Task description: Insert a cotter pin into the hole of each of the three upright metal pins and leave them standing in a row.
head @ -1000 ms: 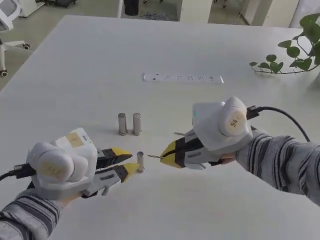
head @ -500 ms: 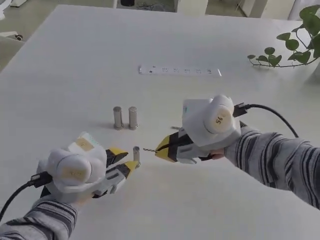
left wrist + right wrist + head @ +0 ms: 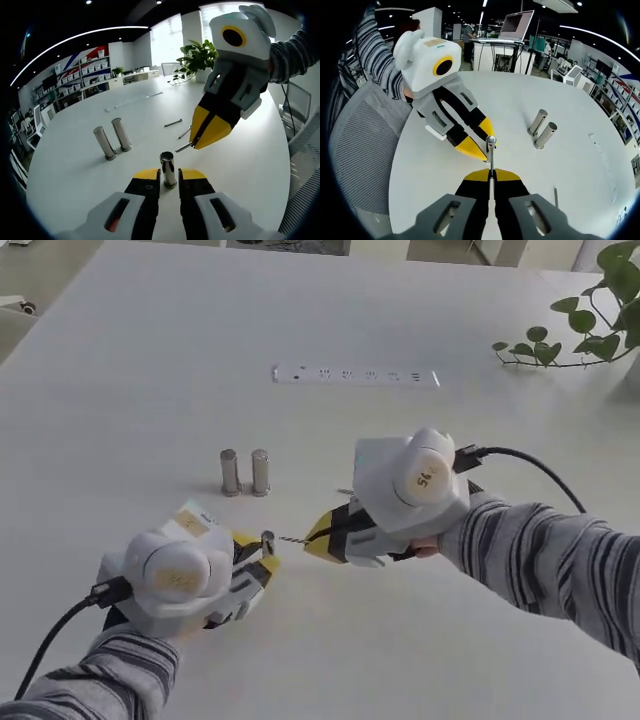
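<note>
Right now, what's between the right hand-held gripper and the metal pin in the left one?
A cotter pin, clamped in the right hand-held gripper, spans that gap, its tip near the metal pin. The head view shows it.

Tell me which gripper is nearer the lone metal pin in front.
Left. The left gripper clamps the metal pin between its jaws; the right gripper sits just beside it, aiming its held cotter pin at the top.

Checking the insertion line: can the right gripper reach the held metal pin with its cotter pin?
Probably yes: the cotter pin ends beside the metal pin top, nothing between; the left gripper clamps lower down.
</note>
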Motion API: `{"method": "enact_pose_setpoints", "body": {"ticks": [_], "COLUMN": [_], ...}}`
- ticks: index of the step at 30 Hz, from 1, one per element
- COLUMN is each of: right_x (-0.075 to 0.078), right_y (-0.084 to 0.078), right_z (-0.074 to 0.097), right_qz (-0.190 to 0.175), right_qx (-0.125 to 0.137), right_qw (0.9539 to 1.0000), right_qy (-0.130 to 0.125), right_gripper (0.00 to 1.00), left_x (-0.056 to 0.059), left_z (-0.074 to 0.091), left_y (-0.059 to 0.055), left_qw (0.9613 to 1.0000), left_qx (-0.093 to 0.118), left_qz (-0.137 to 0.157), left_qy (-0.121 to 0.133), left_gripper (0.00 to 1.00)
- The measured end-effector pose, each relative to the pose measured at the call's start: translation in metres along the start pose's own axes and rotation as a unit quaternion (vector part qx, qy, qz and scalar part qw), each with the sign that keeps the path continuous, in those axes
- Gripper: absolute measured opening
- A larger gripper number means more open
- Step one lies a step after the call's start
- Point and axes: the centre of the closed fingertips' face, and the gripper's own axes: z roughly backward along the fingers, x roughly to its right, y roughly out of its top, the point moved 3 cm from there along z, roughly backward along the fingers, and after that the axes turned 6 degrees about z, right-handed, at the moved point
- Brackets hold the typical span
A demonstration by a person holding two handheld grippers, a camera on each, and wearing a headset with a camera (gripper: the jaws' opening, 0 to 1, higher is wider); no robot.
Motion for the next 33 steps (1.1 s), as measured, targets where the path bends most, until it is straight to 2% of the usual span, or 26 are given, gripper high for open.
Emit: {"method": "enact_pose_setpoints", "body": {"ticks": [7, 18, 20, 33], "right_x": [-0.001, -0.004, -0.004, -0.001], "right_y": [0.002, 0.003, 0.004, 0.011], "right_z": [-0.002, -0.005, -0.006, -0.012], "right_qz": [0.001, 0.004, 0.006, 0.026], "right_qx": [0.0, -0.003, -0.003, -0.007], "right_qw": [1.0, 1.0, 1.0, 0.9996], "right_qy": [0.003, 0.006, 0.005, 0.001], "right_gripper": [0.0, 0.0, 0.0, 0.0], "left_x": [0.001, 0.002, 0.001, 0.001], "left_z": [-0.003, -0.004, -0.004, -0.005], "left_y": [-0.001, -0.004, -0.004, -0.003], "left_qw": [1.0, 0.9999, 0.9998, 0.9991], "left_qx": [-0.007, -0.005, -0.004, 0.007], "left_qz": [0.0, 0.003, 0.016, 0.034], "left_qy": [0.007, 0.01, 0.013, 0.026], "left_gripper": [0.07, 0.06, 0.06, 0.05]}}
